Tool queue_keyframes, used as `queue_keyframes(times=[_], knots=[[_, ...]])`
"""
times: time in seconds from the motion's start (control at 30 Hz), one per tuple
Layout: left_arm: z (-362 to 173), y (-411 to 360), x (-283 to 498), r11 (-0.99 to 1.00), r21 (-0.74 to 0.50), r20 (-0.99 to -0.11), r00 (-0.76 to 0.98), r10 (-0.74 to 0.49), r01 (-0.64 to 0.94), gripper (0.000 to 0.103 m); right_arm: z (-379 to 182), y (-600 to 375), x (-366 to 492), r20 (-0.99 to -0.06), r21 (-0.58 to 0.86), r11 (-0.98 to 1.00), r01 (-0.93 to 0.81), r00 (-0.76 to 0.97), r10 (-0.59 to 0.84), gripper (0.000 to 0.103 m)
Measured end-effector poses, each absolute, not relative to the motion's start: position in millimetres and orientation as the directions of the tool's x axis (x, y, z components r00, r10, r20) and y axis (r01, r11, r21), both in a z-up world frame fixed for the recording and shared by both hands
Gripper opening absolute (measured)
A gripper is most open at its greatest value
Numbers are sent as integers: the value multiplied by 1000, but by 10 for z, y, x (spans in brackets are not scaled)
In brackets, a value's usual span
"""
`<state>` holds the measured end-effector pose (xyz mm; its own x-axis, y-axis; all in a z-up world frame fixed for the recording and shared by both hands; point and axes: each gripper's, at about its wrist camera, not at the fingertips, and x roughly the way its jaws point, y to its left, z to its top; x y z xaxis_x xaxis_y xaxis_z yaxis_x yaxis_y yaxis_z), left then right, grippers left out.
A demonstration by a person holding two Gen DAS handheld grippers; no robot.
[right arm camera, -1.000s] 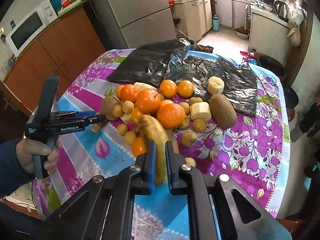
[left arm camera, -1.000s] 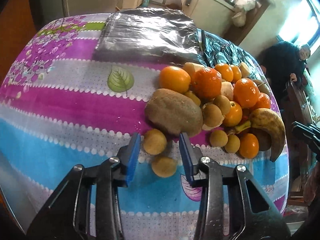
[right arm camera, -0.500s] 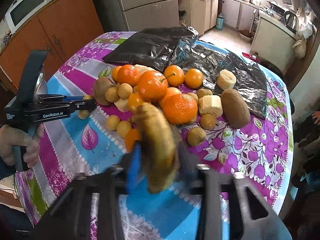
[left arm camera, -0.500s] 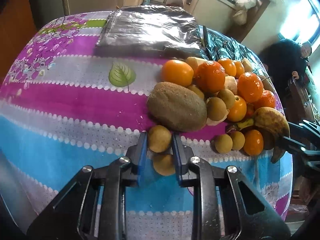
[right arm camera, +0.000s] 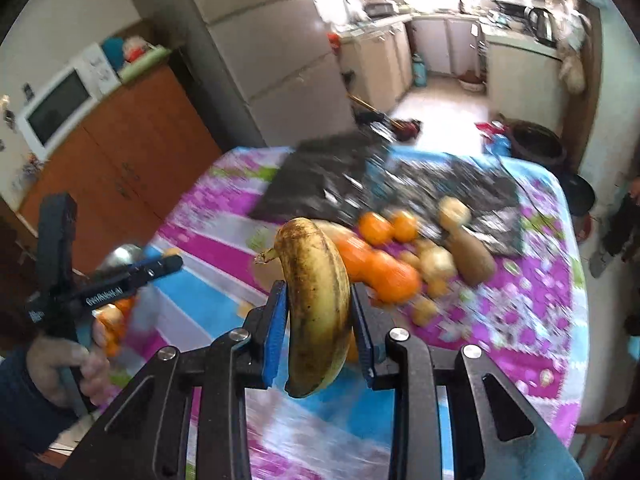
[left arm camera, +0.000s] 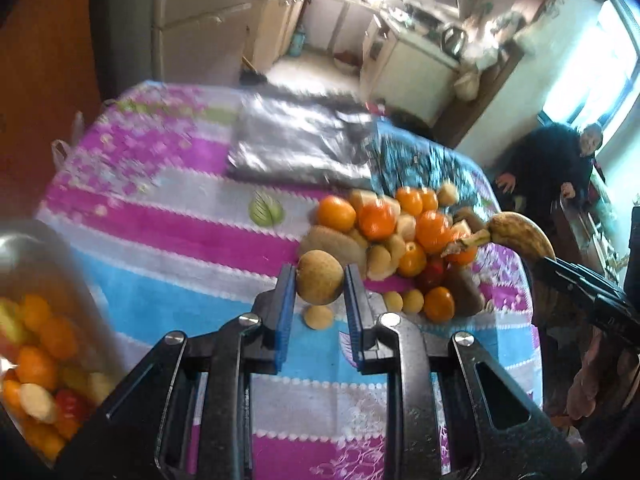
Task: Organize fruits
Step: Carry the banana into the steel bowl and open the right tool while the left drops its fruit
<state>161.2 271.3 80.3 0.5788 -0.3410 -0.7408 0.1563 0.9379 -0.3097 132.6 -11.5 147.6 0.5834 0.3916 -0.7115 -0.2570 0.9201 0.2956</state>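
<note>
Fruits are in both grippers at this moment. The left gripper (left arm camera: 320, 280) has its blue-padded jaws closed on a small round tan-brown fruit (left arm camera: 319, 277), with both pads pressing its sides, and the fruit is lifted clear of the cloth. The right gripper (right arm camera: 320, 320) is clamped across the middle of a ripe yellow banana with brown spots (right arm camera: 318, 300), which stands nearly upright between the pads with its stem end up and is also lifted above the table.

Just below the left jaws another small tan fruit (left arm camera: 318, 317) lies alone on the blue stripe of the striped pink, blue and grey tablecloth (left arm camera: 168, 248). Farther out is the mixed pile of oranges, brown kiwis and small tan fruits (left arm camera: 400, 240), which looks large. Behind it a crumpled black plastic sheet (left arm camera: 296, 148) covers the far part of the table.

At the near left edge of the left wrist view a shiny metal bowl (left arm camera: 28, 240) already holds orange, yellow and red pieces. I judge that the sorting is started but far from finished: most fruit is on the cloth, and the two held pieces are not yet put down.
</note>
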Motion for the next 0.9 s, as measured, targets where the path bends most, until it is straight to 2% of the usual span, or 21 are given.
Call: queue_keyframes(times=[0.2, 0.37, 0.5, 0.67, 0.9], knots=[[1111, 3380, 1416, 959, -279, -706, 668, -236, 45, 25, 1836, 724, 1352, -638, 355, 849, -392, 563, 526, 34], [1102, 4107, 1240, 967, -239, -727, 676, -119, -86, 25, 1842, 1661, 1332, -623, 394, 779, -488, 482, 617, 34], [926, 4502, 1166, 959, -231, -760, 645, -74, -162, 25, 1664, 2307, 1299, -646, 411, 748, -520, 413, 642, 34], [676, 4655, 1195, 962, -217, -792, 606, -75, -166, 25, 1267, 2864, 1285, -709, 393, 766, -508, 363, 605, 34], [449, 4778, 1244, 968, -199, -824, 562, -79, -155, 25, 874, 2974, 1333, -765, 379, 813, -443, 344, 544, 34]])
